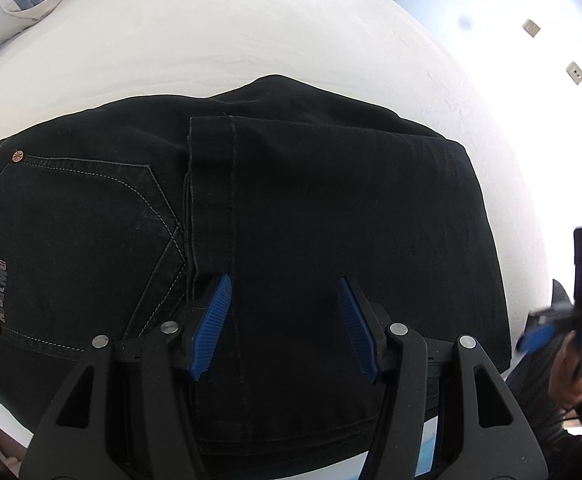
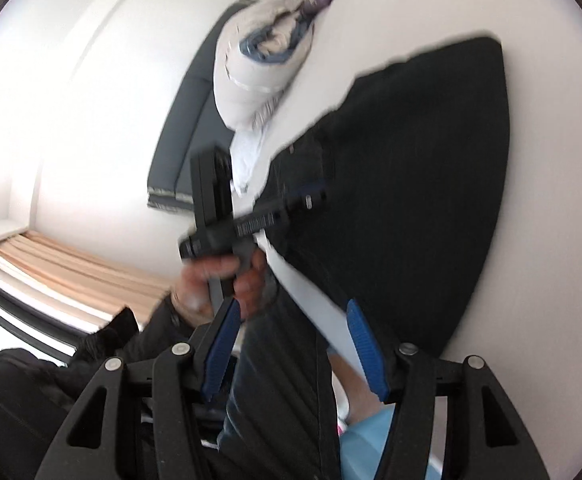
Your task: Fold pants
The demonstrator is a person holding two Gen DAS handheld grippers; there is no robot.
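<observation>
Blue ribbed pads (image 1: 211, 328) line both fingers of the left claw (image 1: 285, 328), which stands about half open above the pants with nothing gripped between its jaws. One pair of black denim pants (image 1: 331, 220) lies folded on the white bed (image 1: 251, 32), a leg panel laid over the seat. One back pocket (image 1: 83, 240) shows on the left in pale stitching, with two copper rivets visible and a label reading "AboutMe" along the waistband edge.

From the right wrist view, the right claw (image 2: 291, 348) is also partly open and empty, held off the near edge of the bed, with the pants lying beyond it. One hand (image 2: 219, 284) holds the left claw there, blurred. Farther back, one bundle of rolled bedding (image 2: 263, 68) rests at the far end of the bed. Two small wall plates (image 1: 531, 27) sit on the wall beyond.
</observation>
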